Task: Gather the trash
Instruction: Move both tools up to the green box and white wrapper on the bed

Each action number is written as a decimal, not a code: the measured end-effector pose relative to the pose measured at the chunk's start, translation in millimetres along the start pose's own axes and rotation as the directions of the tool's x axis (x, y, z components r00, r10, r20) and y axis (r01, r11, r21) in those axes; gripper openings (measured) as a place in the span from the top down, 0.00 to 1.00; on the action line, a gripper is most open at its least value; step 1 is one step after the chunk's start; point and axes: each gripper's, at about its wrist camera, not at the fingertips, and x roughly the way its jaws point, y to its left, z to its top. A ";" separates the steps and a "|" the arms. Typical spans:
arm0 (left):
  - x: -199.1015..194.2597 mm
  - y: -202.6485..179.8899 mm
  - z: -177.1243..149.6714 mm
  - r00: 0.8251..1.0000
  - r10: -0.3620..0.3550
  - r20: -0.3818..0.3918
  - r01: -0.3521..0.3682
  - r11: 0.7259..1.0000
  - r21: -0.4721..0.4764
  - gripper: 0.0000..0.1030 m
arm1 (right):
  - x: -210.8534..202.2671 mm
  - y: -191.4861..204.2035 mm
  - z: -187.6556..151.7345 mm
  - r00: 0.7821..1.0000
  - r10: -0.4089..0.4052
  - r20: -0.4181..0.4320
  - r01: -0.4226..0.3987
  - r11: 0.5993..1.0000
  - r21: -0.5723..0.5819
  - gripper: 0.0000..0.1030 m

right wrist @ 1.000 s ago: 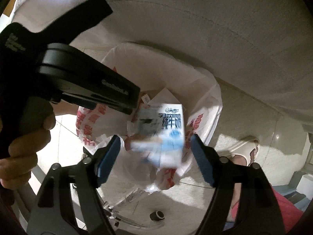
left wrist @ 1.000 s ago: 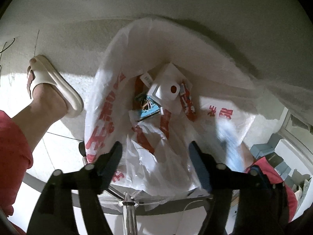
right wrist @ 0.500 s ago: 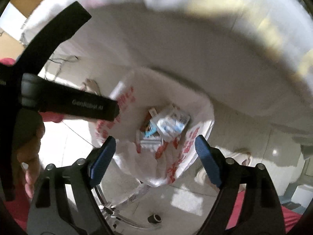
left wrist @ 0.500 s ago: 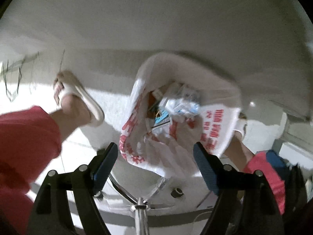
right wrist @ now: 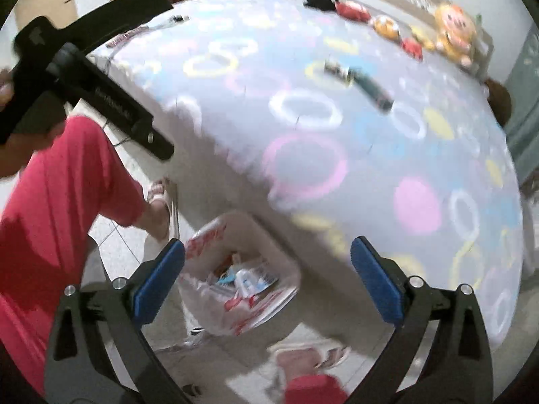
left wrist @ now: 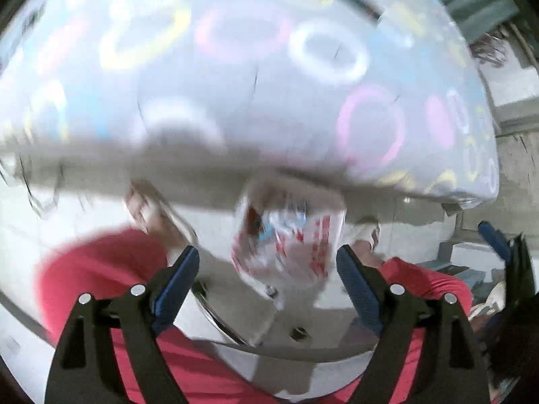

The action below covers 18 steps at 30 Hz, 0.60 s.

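Both our tools are empty: the right tool (right wrist: 267, 277) hangs with its blue pads spread wide and nothing between them, and the left tool (left wrist: 267, 284) is just as open. A second ago the right one carried a blue-and-white carton over the trash bag (right wrist: 235, 282); that carton now lies inside the bag among the other wrappers, so one more piece of trash is collected. Since then we have lifted both tools up and away, and the bag, which filled both views, has shrunk to a small white shape with red lettering on the tiled floor (right wrist: 114, 256), hard against the side of the bed (right wrist: 303, 155). Our red trouser leg (right wrist: 50, 229) and a foot in a pale sandal (right wrist: 161, 205) stand just beside the bag on the left. The lift has brought the top of the bed into sight, with its sheet of coloured rings. On it, well apart from the bag, lies a dark elongated object (right wrist: 360, 82) that may be a bottle or wrapper, though the blur keeps us from telling which. Farther back, a slim object (right wrist: 126, 37) lies near the bed's far-left edge, and at the far end sits a row of soft toys (right wrist: 451, 35). We judge the dark object the likely next pickup.
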 end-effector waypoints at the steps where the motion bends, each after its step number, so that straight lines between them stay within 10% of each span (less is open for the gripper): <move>1: -13.0 -3.0 8.4 0.999 0.020 0.025 -0.020 1.000 0.020 0.21 | -6.8 -5.9 8.7 1.000 -0.004 0.010 0.004 1.000 -0.014 0.06; 10: -122.6 -44.1 107.1 0.985 -0.030 0.168 -0.003 0.982 0.191 0.15 | -55.1 -103.0 91.9 0.993 -0.035 0.113 0.036 0.999 -0.001 0.06; 18: -126.3 -85.4 188.5 0.986 0.014 0.166 -0.070 0.940 0.334 0.15 | -48.2 -182.2 147.4 0.980 0.008 0.201 -0.004 1.000 -0.021 0.06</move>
